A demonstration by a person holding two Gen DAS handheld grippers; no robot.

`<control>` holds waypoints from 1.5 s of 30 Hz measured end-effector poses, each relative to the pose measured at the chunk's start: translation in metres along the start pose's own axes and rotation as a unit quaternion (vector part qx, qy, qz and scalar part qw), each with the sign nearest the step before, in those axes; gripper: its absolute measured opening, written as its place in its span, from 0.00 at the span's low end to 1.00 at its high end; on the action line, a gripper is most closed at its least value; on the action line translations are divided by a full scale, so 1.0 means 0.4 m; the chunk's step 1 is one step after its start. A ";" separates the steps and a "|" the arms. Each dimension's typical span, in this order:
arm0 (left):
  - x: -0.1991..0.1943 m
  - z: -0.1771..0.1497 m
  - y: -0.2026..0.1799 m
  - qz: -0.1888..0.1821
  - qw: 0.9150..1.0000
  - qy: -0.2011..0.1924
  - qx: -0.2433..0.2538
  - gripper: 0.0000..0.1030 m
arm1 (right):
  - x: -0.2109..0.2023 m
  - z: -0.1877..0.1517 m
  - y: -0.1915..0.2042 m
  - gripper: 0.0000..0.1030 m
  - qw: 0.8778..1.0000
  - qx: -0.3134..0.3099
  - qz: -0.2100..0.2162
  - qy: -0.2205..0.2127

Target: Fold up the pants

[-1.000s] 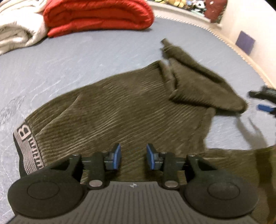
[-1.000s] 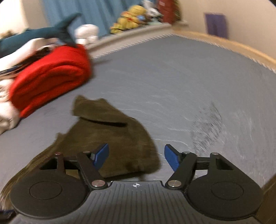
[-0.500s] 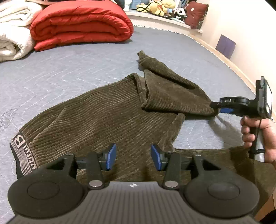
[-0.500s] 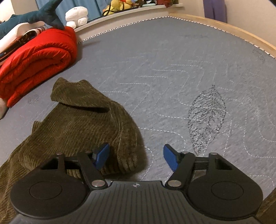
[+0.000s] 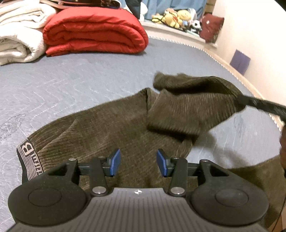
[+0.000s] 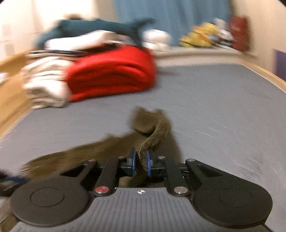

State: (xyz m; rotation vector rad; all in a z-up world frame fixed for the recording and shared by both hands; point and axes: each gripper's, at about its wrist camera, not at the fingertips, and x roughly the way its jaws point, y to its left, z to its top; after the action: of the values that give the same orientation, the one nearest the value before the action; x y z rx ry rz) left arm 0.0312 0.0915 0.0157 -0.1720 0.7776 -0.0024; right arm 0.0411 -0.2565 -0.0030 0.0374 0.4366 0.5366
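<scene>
Work surface is a grey-blue quilted mattress with stitched wavy lines, in a room with cream walls. At its far side lie a folded red blanket and, just beside it, a stack of white bedding. A row of plush toys sits on the ledge beyond the mattress edge. Blue curtain behind, seen in the right wrist view, which is motion-blurred.

Olive-brown corduroy pants lie spread across the mattress. Waistband, black with pale lettering, sits at the left, nearest the left gripper. One leg end is doubled back over the rest of the garment and raised off the mattress, casting a shadow on the surface below.

Left gripper: fingers parted, blue pads with a clear gap between them, nothing held. It hovers over the upper part of the pants; contact with the cloth cannot be confirmed.

Right gripper: fingers drawn close together, clamped on a bunched strip of the pants leg, which runs up and away from the pads. In the left wrist view its black finger tip meets the raised leg end at the right edge.
</scene>
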 end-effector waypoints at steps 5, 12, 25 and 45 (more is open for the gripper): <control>0.002 0.008 0.003 0.000 1.000 -0.005 -0.014 0.48 | -0.026 -0.029 0.105 0.10 0.989 -0.070 0.124 0.034; 0.006 0.016 0.003 -0.037 0.998 -0.007 -0.045 0.52 | 0.022 -0.082 0.188 0.01 0.970 -0.100 0.198 0.097; 0.022 0.020 0.032 -0.030 0.998 -0.002 -0.063 0.55 | 0.032 -0.066 0.072 0.81 0.999 0.021 -0.007 0.035; 0.023 0.022 0.019 -0.038 0.997 -0.011 -0.066 0.57 | 0.022 -0.072 0.129 0.11 0.997 -0.050 0.056 0.031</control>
State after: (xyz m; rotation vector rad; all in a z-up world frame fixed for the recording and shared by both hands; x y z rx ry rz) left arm 0.0436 0.0997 0.0141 -0.3265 0.7491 -0.0203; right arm 0.0109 -0.2100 -0.0251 -0.0519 0.4691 0.6702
